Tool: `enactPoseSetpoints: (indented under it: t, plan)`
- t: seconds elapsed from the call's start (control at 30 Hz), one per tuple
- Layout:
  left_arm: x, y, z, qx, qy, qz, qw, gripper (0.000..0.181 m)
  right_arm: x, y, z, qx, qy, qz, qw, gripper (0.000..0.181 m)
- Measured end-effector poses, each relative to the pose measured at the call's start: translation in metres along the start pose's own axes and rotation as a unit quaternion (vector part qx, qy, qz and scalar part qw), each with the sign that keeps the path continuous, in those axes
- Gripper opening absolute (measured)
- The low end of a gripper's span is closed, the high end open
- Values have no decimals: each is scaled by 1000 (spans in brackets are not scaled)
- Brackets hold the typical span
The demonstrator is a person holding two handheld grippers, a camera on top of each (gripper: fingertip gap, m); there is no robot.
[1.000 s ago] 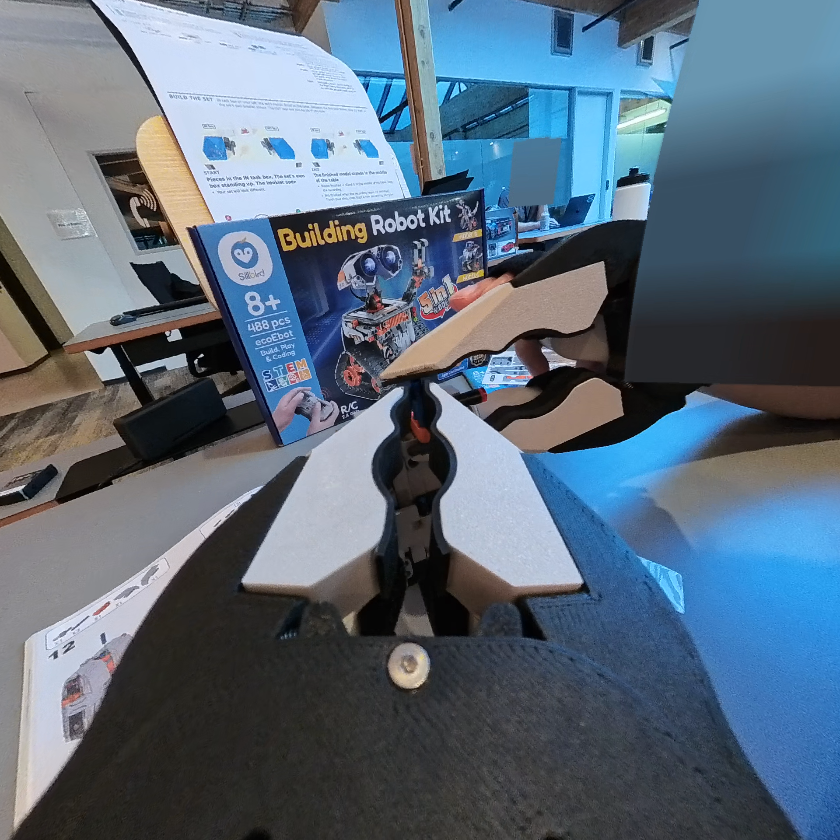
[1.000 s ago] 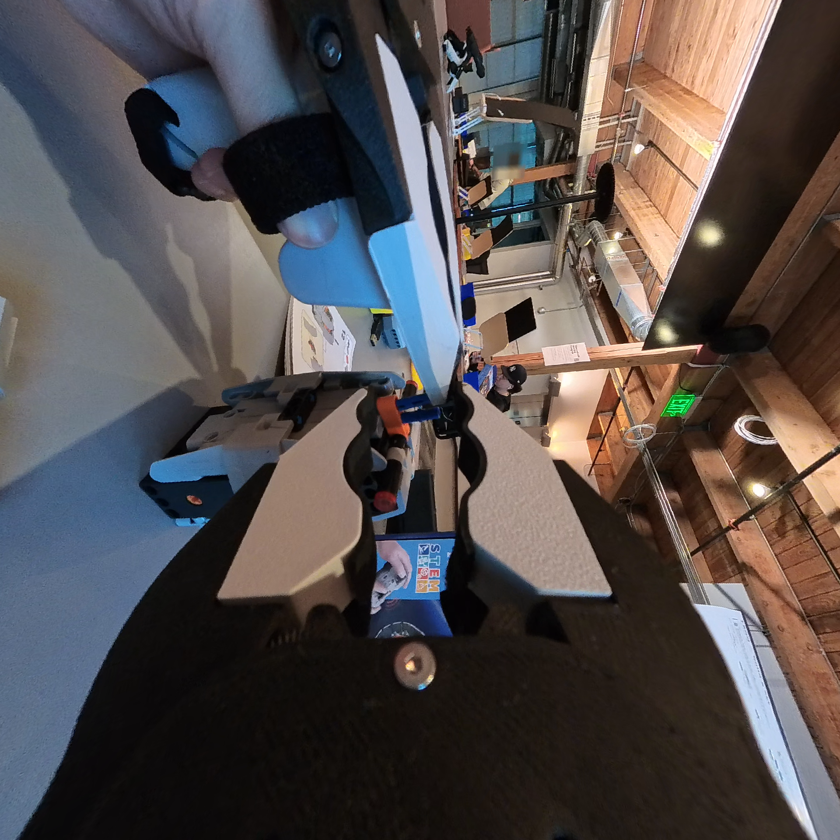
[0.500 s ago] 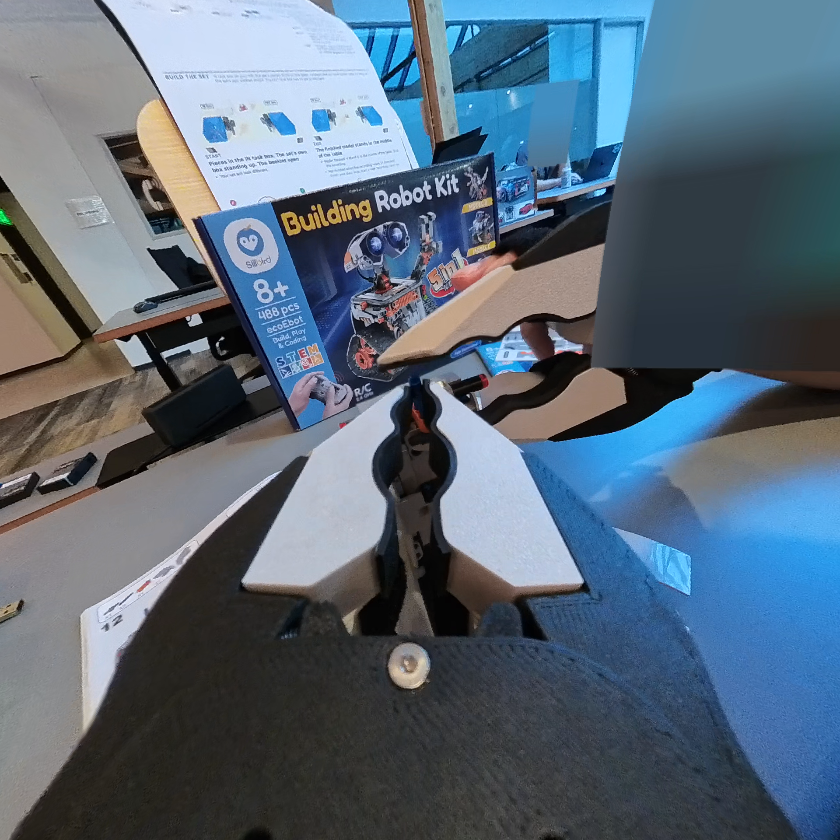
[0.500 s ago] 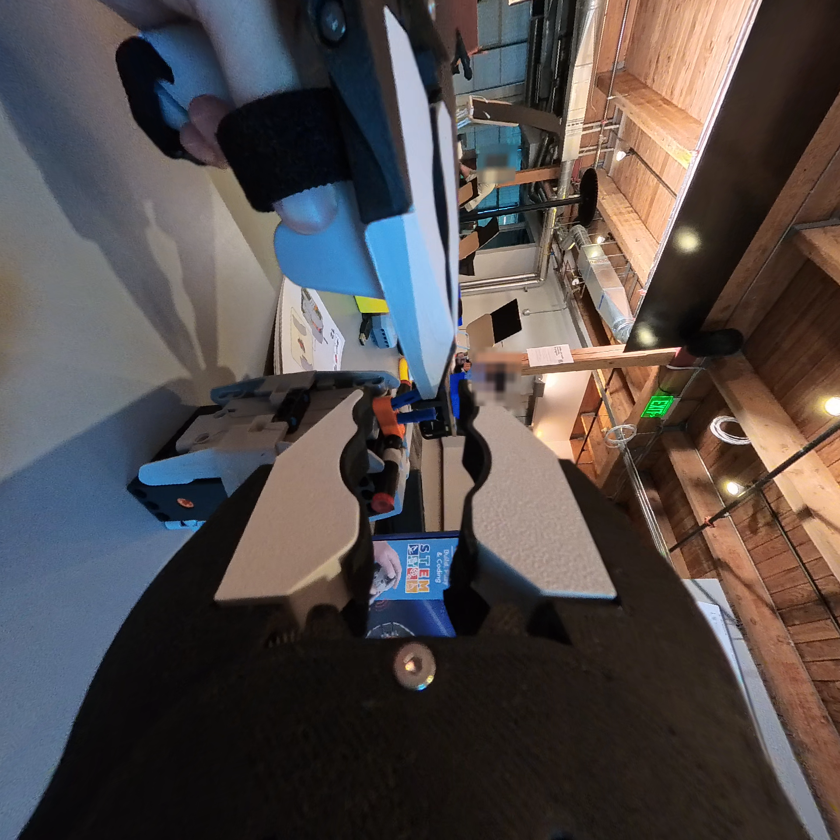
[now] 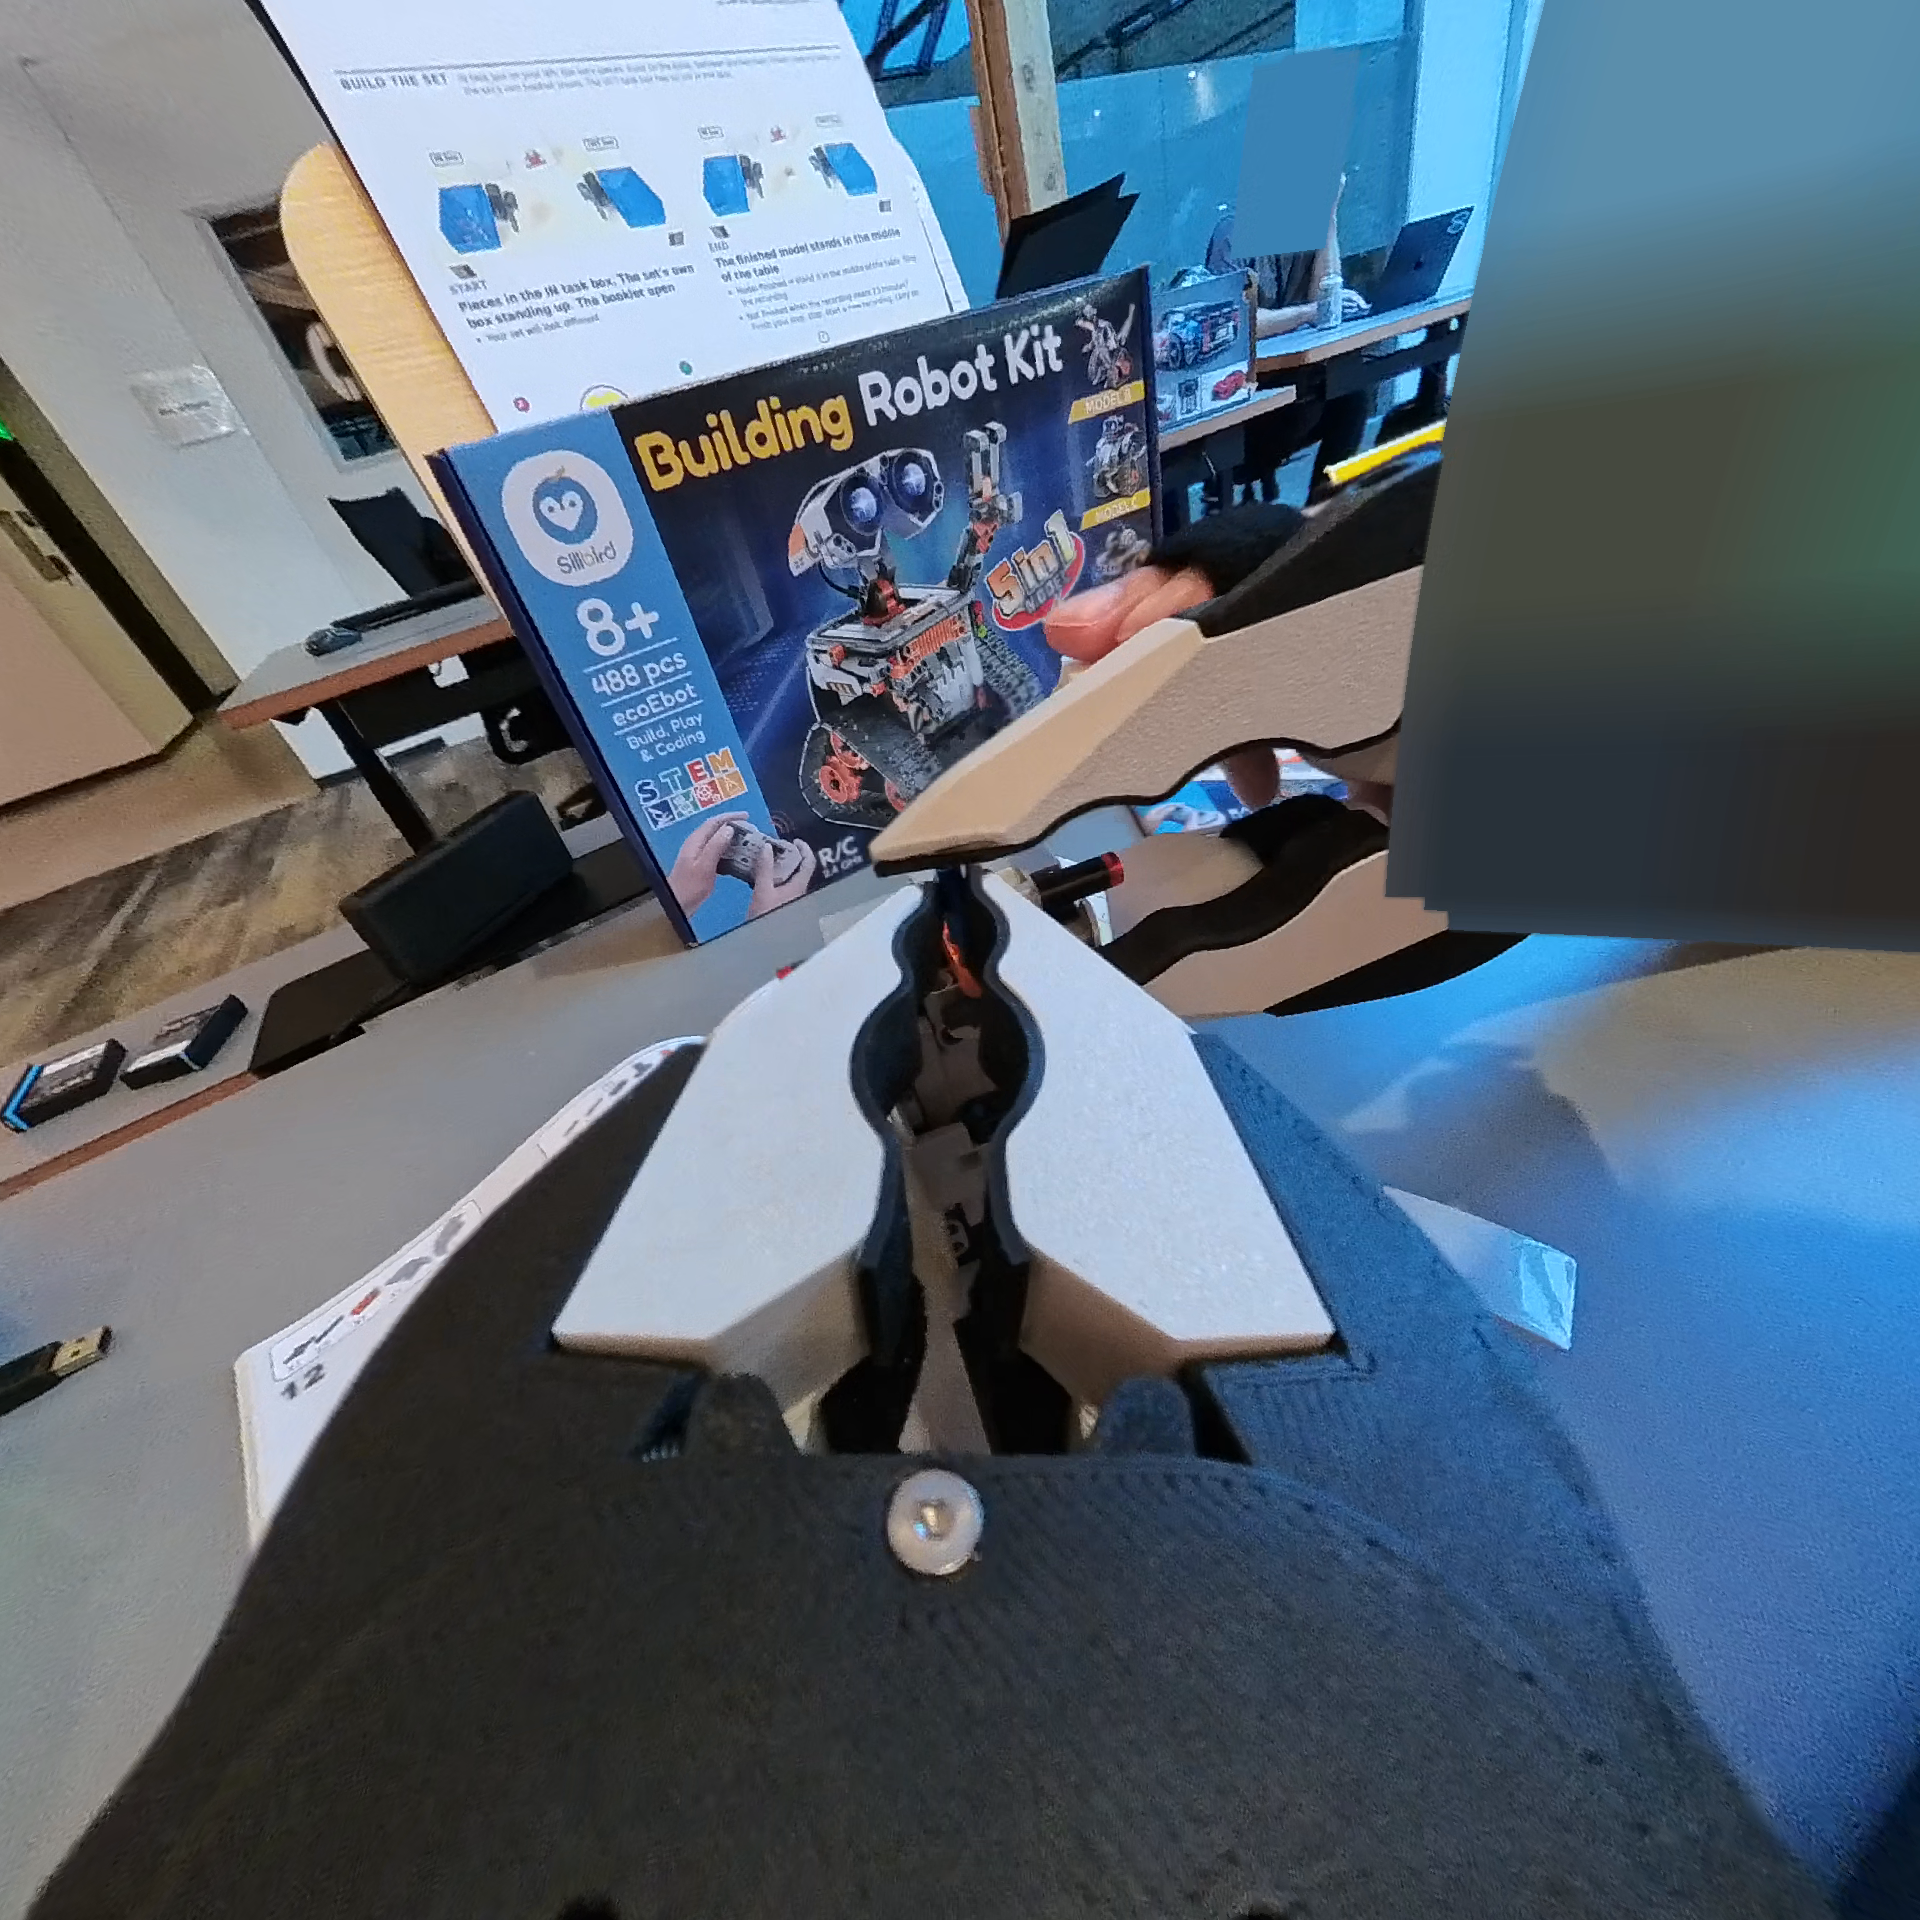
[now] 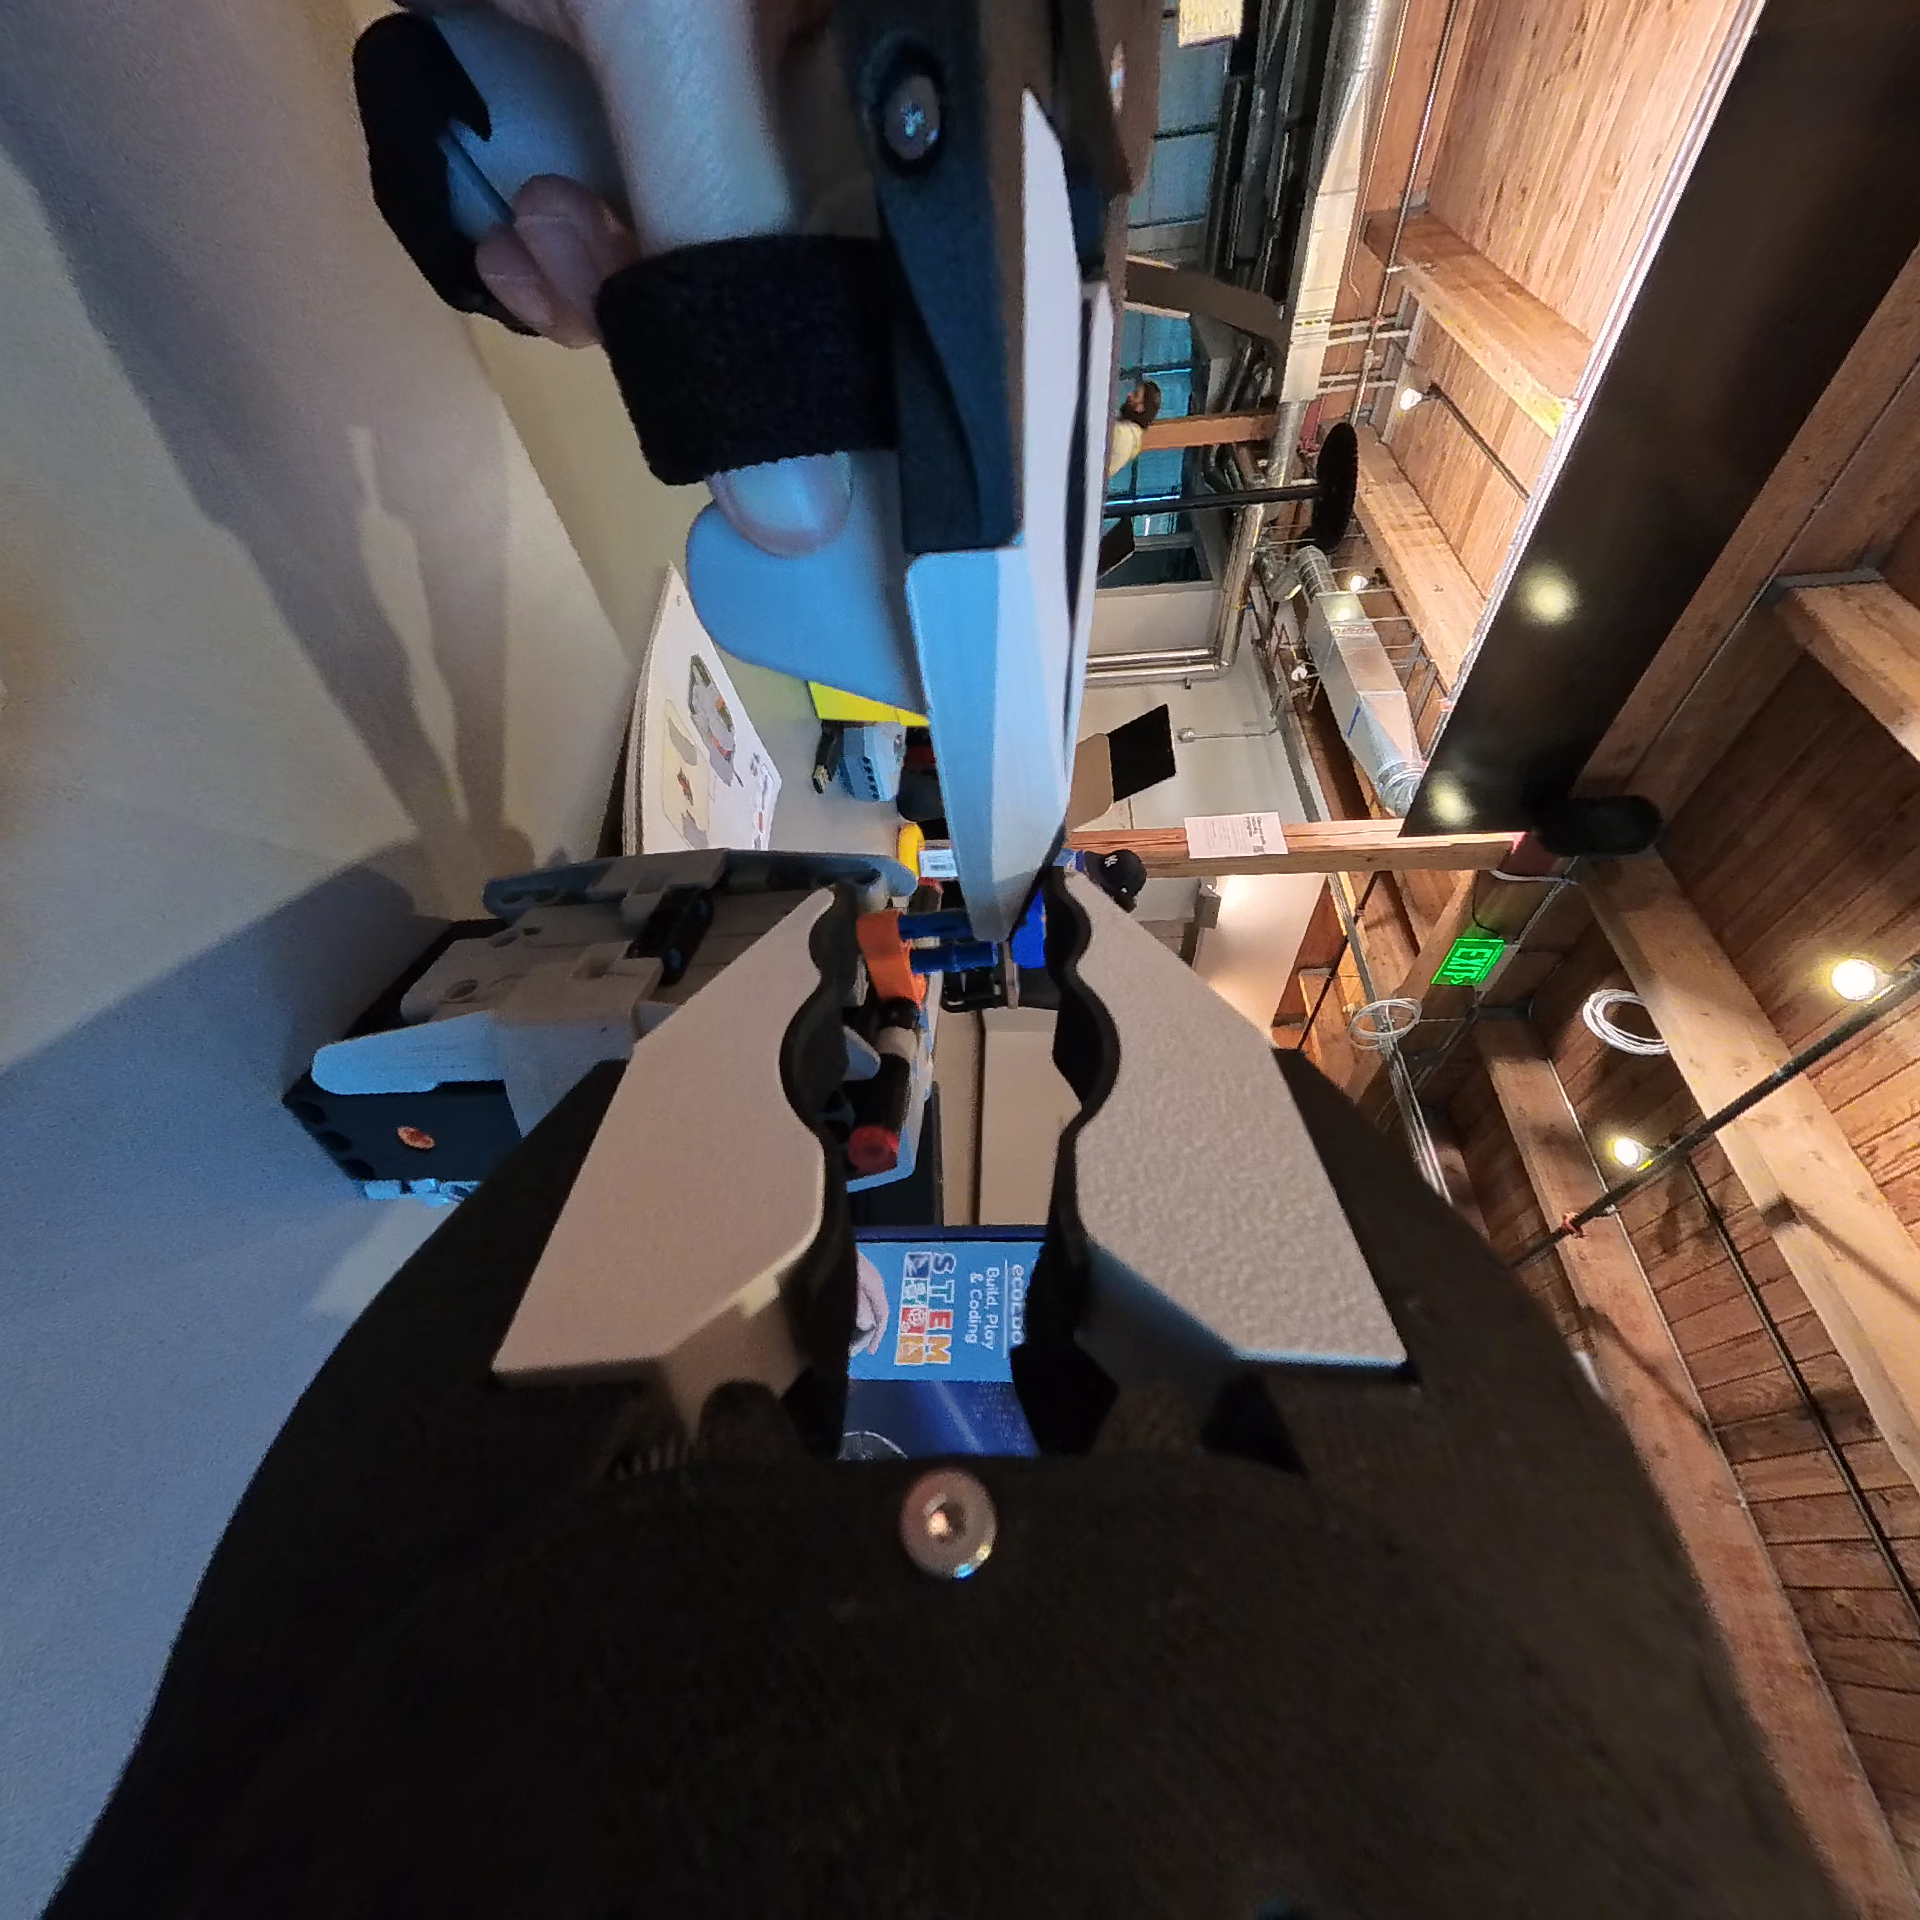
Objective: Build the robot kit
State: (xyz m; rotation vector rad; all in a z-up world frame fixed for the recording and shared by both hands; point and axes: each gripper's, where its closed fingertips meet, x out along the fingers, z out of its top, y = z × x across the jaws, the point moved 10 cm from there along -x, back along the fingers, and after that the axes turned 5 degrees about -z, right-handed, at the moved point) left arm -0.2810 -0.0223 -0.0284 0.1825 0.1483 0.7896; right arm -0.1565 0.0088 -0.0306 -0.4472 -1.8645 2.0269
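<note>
My left gripper [image 5: 951, 883] is shut, its tips pinched on the blue pin end of a grey and black brick model [image 5: 940, 1049] that shows through the gap between its fingers. In the right wrist view the model [image 6: 520, 1018] stands on the table with orange, blue and red pins at its near end. The left gripper [image 6: 997, 904] comes in from above. My right gripper [image 6: 951, 914] has its jaws apart and straddles that pin end and the left gripper's tip. In the left wrist view it [image 5: 1039, 894] reaches in from the right, one finger above my tips and one below.
A blue robot kit box [image 5: 831, 623] stands just behind the grippers, with a printed sheet [image 5: 623, 208] behind it. An open booklet [image 5: 312, 1351] lies on the grey table [image 5: 260, 1143] at the left, near a USB stick [image 5: 52, 1361]. Other desks stand farther back. My two grippers' fingertips are within a few centimetres of each other.
Both grippers have shifted slightly together with the model, so the box and background have slid in view. The jaws of both stand as before.
</note>
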Motion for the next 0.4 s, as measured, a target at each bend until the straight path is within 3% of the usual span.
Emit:
enactPoseSetpoints:
  t: [0.3, 0.4]
  plan:
    - [0, 1, -1, -8, -3, 0, 1000, 1, 1, -3, -1, 36, 1, -11, 999, 46]
    - [1, 2, -1, -10, -2, 0, 1000, 2, 1, -1, -2, 28, -2, -5, 1000, 40]
